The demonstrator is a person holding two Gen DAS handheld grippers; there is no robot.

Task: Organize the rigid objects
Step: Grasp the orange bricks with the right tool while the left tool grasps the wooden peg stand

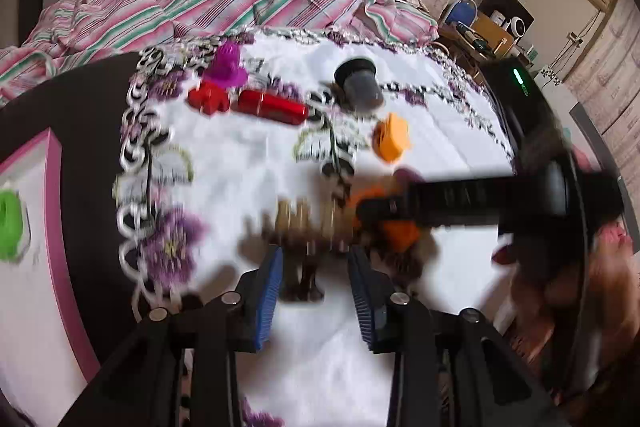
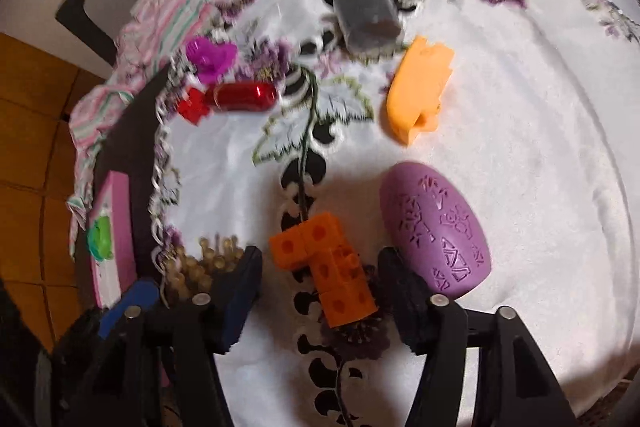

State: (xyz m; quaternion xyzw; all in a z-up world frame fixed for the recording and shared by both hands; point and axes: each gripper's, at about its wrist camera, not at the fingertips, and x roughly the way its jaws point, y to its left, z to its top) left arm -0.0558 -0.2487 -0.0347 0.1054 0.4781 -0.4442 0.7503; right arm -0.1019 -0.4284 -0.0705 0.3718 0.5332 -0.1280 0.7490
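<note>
Left wrist view: blur smeared the lower middle, where the left gripper (image 1: 314, 291), fingers spread, flanked a brown pegged piece (image 1: 306, 227). A pink tray (image 1: 54, 227) at left, partly cut off, held a green toy (image 1: 10, 225).

Right wrist view: the right gripper (image 2: 320, 291), fingers spread, straddled the orange block (image 2: 326, 269); a purple egg (image 2: 436, 233) lay just right.

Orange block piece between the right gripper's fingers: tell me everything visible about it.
The orange plastic piece of joined cubes forms a bent, roughly L-shaped chain, each cube face bearing a round dimple. It lies flat on the white embroidered tablecloth, over the black vine pattern, between the open fingers of the right gripper, seemingly untouched by either. The purple carved egg lies beside it, apart.
</note>
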